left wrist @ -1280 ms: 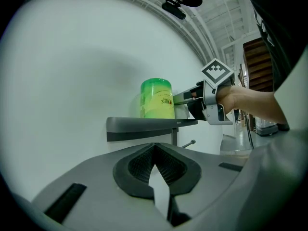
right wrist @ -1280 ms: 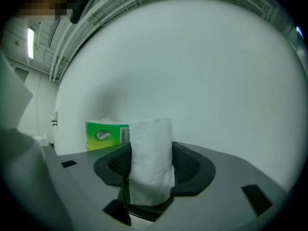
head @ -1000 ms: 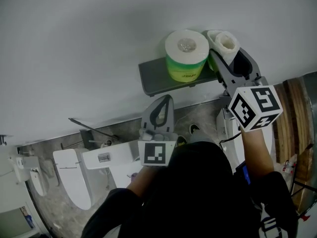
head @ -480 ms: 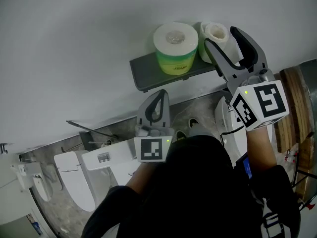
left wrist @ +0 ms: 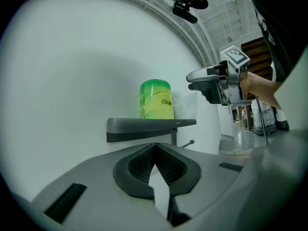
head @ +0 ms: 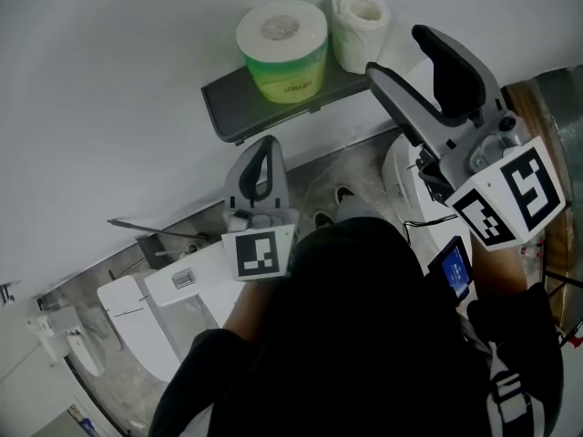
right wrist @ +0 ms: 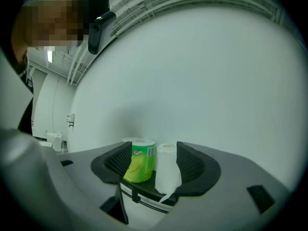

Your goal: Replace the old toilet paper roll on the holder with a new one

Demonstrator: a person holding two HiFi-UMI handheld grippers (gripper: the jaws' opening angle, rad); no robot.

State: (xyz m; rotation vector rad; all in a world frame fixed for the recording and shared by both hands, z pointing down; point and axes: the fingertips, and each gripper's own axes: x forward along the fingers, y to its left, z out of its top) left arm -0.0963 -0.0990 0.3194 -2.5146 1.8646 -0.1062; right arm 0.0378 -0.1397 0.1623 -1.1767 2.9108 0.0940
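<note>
A grey wall shelf (head: 228,107) carries a green-wrapped toilet roll (head: 282,48) and, to its right, a bare white roll (head: 360,25) with a loose tail. My right gripper (head: 398,53) hangs just right of the white roll, apart from it. Its jaws have just been opening and hold nothing. In the right gripper view both the green roll (right wrist: 139,160) and the white roll (right wrist: 167,170) stand beyond the open right gripper (right wrist: 154,153). My left gripper (head: 262,148) is shut and empty below the shelf. From the left gripper (left wrist: 154,148) the shelf (left wrist: 149,125) sits ahead.
A thin metal holder rod (left wrist: 185,144) juts out under the shelf. Below are a toilet (head: 137,321) and its tank with a flush button (head: 182,279). A small lit screen (head: 453,267) hangs by the person's right arm. Wooden boards (head: 537,98) stand at right.
My right gripper, which was around the white roll on the shelf, has opened and pulled back to the right and up. The roll stays on the shelf. My left gripper kept still.
</note>
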